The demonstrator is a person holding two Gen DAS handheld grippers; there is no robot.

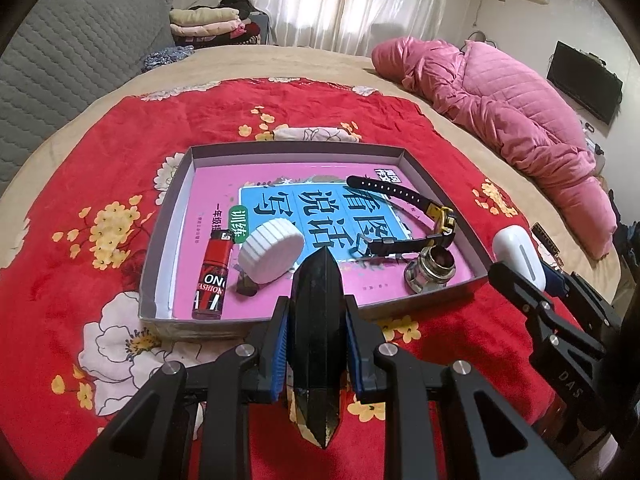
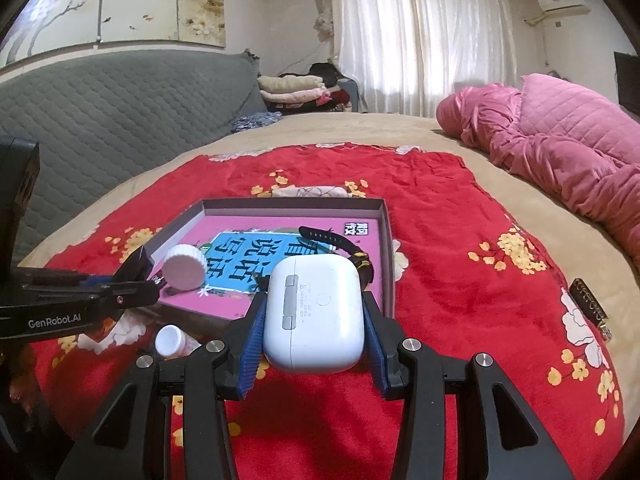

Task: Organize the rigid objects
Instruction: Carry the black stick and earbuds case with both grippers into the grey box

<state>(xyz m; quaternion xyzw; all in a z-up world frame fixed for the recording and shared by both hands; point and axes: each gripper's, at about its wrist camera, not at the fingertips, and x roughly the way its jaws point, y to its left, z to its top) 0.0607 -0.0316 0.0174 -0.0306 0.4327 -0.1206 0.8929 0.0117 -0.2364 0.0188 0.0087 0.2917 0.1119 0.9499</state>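
Covering a tan bed (image 1: 460,92), red floral cloth (image 1: 100,160), white curtains (image 2: 420,32) behind

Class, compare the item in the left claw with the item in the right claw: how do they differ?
The dark pointed piece in the left claw is black, narrow and faceted; the white earbud case in the right claw is pale, rounded and wider. Both are clamped between blue pads, outside the tray.
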